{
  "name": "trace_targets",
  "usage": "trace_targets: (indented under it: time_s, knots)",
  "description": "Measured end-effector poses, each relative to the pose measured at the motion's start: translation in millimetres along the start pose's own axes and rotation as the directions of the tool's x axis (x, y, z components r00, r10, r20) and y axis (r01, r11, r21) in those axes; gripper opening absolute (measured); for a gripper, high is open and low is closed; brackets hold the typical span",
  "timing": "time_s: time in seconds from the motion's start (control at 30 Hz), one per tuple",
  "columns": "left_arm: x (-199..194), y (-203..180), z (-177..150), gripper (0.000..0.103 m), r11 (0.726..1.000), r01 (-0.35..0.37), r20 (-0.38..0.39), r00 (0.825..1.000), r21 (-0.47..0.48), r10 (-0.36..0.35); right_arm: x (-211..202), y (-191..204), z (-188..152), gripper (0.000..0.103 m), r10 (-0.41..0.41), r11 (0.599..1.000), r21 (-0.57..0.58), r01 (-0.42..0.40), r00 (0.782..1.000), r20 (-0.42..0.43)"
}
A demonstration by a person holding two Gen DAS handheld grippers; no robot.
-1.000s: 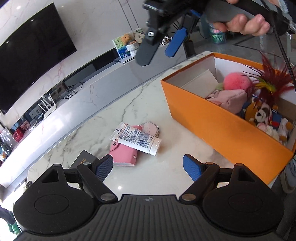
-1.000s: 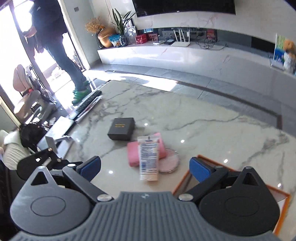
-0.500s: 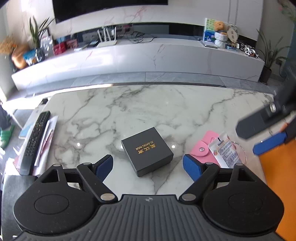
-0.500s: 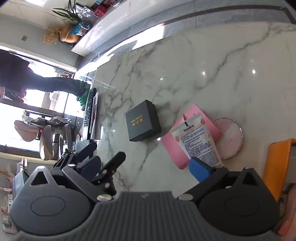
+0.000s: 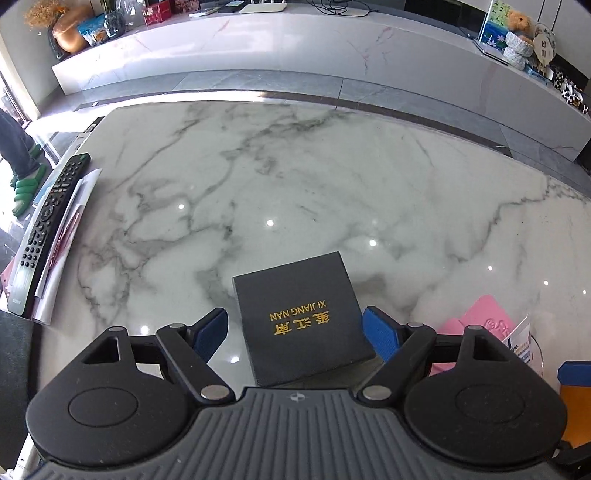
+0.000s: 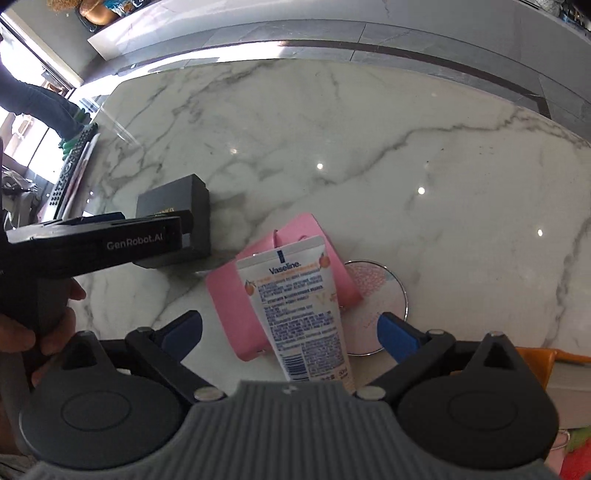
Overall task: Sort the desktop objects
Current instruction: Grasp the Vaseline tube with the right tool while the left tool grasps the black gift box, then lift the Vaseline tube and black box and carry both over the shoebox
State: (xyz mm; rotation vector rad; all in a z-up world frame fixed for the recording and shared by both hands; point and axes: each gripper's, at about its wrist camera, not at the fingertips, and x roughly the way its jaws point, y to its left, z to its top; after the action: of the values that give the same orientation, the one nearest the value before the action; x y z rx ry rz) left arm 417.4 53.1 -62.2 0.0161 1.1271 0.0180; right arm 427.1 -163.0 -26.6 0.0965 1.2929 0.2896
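I'm in a home living room: a marble table (image 5: 295, 177) carrying a TV remote (image 5: 48, 225), a long media console (image 5: 277, 40) with plush toys (image 5: 519, 20).

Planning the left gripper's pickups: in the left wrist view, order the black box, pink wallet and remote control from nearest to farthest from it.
1. Black box, between the open jaws.
2. Pink wallet, off to the right.
3. Remote control, far left at the table's edge.

My pads (image 5: 380, 332) were blue on black arms. The box (image 5: 301, 317) was charcoal with gold lettering, on a white table (image 5: 295, 177) veined in grey. The wallet (image 6: 236, 295) was pink, the tube (image 6: 303, 314) white with blue print and orange fruit, the compact (image 6: 376, 295) speckled pink.
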Motion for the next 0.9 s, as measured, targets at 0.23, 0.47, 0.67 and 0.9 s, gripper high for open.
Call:
trace_targets:
  time_s: [0.23, 0.47, 0.67, 0.9]
  knots:
    - [11.1, 1.6, 4.8, 0.093, 0.999, -0.017, -0.044, 0.999, -0.039, 0.015, 13.4, 4.0, -3.8, 0.077, -0.064, 0.997, -0.044, 0.061, 0.996, -0.064]
    - [15.7, 3.9, 2.4, 0.091, 0.999, -0.002, -0.048, 0.999, -0.042, 0.000, 19.6, 12.0, -12.1, 0.053, -0.096, 0.992, -0.095, 0.088, 0.992, -0.079]
    - [11.0, -9.2, -6.1, 0.090, 1.000, -0.003, 0.003, 1.000, -0.006, 0.003, 18.3, 12.8, -17.2, 0.049, -0.104, 0.988, -0.117, 0.096, 0.993, -0.062]
    - [3.0, -11.7, -11.6, 0.089, 1.000, 0.015, 0.048, 0.999, -0.005, -0.014, 5.5, 9.3, -20.8, 0.049, -0.051, 0.995, -0.090, 0.046, 0.997, -0.052]
